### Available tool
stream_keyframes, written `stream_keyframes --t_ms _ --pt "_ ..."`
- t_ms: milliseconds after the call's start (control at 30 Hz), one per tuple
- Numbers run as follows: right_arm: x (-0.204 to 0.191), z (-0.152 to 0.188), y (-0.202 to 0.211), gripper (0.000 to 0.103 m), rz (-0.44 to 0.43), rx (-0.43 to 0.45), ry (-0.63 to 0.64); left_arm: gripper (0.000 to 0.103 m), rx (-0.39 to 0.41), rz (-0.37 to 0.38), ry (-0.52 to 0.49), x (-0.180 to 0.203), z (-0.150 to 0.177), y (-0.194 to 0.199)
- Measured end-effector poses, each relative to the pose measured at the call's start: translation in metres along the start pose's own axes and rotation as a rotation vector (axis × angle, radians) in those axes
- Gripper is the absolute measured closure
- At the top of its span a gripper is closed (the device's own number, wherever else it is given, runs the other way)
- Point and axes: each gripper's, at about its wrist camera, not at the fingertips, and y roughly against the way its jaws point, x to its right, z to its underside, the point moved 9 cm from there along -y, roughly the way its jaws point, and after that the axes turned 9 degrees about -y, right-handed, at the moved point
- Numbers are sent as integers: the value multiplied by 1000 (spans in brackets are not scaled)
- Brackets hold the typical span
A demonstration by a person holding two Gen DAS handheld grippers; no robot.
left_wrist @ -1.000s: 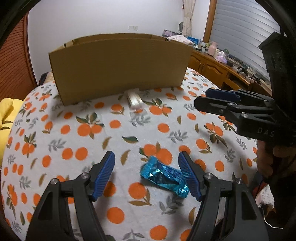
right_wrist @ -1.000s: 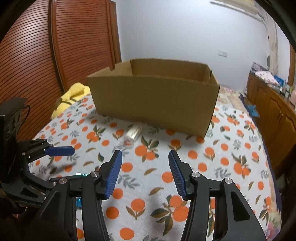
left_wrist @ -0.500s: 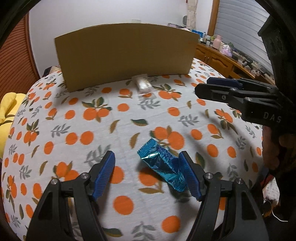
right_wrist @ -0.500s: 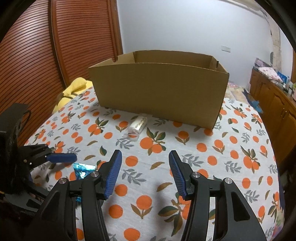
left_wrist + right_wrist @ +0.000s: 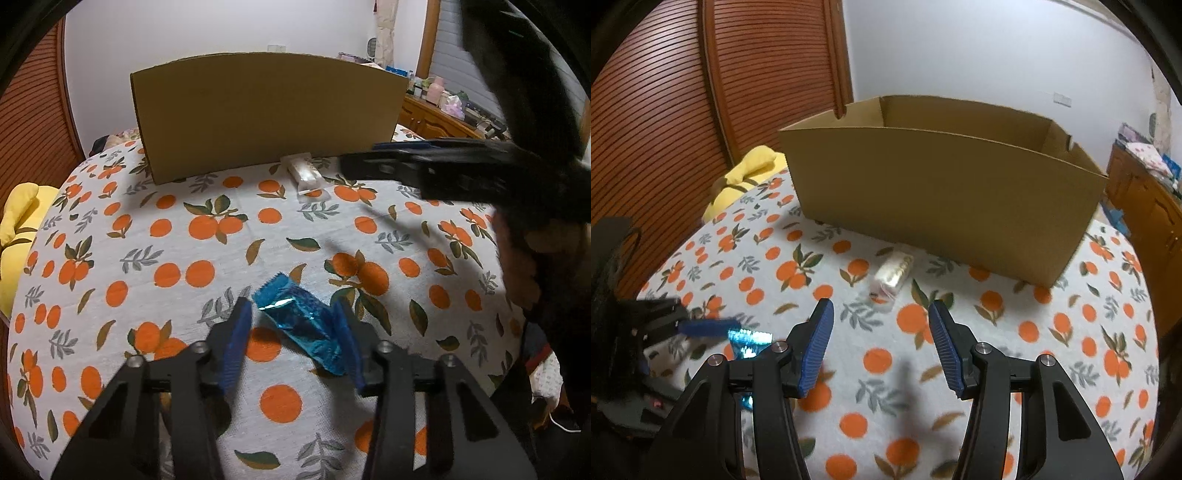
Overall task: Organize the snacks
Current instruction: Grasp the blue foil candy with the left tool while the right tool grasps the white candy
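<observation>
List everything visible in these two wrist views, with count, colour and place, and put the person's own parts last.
Cardboard box: one, brown, open top, far side of the table.
Blue snack packet: one, shiny blue foil, lying between the left tongs' pads.
White snack packet: one, white, on the cloth just in front of the box.
Tablecloth: one, white with oranges and leaves, covering the table.
Yellow cushion: one, beside the table.
Wooden cabinet: one, brown, along the wall.
Left tongs: black, blue pads, jaws just been closing around the blue packet.
Right tongs: black, blue pads, open, empty.
</observation>
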Motion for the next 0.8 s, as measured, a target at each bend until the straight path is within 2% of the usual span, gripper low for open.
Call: stream_keyframes --t_ms 267,567,667,700,733,800 --pt "4 -20 -47 51 0 -80 -29 73 16 18 5 2 0 4" --pt "11 -17 -77 54 58 -140 -18 76 26 6 39 -9 -1 6" --pt "13 -17 -77 64 75 -134 -7 78 31 -1 44 -13 -3 6" --pt "14 -17 -76 76 79 -133 -3 78 31 -2 46 -13 -3 7" --pt "15 -17 -75 81 77 -134 1 79 30 -9 54 -16 -3 7" --pt "17 -16 -73 82 72 -132 -2 79 28 -13 71 -21 -3 7"
